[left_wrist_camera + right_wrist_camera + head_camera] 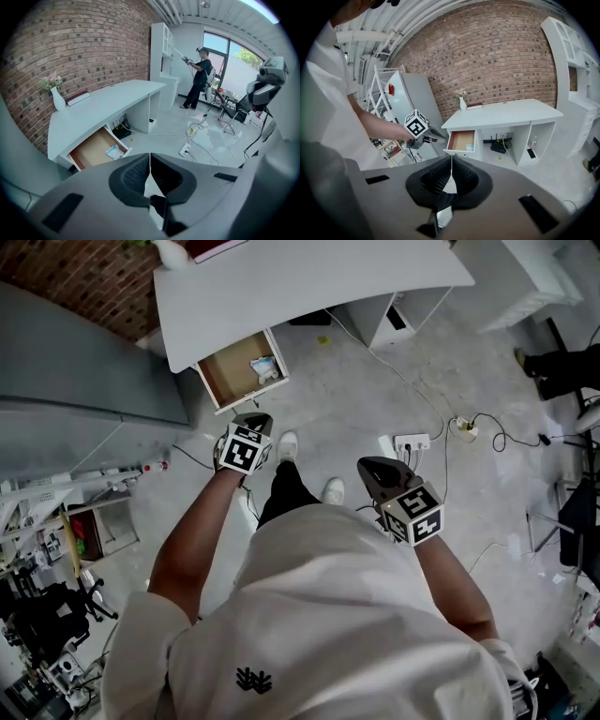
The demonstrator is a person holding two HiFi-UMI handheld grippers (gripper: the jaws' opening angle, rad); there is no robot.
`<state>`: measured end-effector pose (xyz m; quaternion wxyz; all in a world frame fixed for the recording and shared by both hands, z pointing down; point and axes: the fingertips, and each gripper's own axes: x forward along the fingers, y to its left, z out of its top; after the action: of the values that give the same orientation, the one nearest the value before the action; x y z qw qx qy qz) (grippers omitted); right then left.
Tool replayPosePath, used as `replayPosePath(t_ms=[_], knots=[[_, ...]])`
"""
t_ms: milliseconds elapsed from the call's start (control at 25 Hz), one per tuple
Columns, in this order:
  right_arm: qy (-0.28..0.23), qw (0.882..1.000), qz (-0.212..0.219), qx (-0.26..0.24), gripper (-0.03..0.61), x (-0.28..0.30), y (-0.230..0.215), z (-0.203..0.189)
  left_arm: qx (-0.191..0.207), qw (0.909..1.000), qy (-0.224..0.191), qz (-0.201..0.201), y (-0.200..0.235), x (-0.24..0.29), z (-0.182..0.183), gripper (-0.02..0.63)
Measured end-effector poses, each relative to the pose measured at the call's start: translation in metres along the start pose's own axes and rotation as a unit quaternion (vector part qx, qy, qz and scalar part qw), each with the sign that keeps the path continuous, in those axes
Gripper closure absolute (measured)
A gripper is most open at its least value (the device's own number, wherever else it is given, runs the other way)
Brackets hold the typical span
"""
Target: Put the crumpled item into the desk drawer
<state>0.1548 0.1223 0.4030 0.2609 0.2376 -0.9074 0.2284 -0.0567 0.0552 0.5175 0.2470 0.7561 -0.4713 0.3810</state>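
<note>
Here the crumpled item lies inside the open drawer of the white desk, against one side wall. The left gripper hangs near the drawer front without touching it, jaws pressed together on nothing. The right gripper is farther back by the person's waist, likewise closed and empty.
</note>
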Motion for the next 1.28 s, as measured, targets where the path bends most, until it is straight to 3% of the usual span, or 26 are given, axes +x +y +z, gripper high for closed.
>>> replayPosePath(t_ms=[440,1280], knots=[[-0.009,0.999,0.019,-0.025,0.547,-0.021,0.018,0.000,-0.020,0.9984,-0.044,-0.027,-0.059,-0.067,0.011,0.588],[-0.017,0.999,0.020,-0.041,0.548,-0.050,0.018,0.004,-0.012,0.9954,-0.071,-0.063,-0.124,-0.112,0.025,0.588]])
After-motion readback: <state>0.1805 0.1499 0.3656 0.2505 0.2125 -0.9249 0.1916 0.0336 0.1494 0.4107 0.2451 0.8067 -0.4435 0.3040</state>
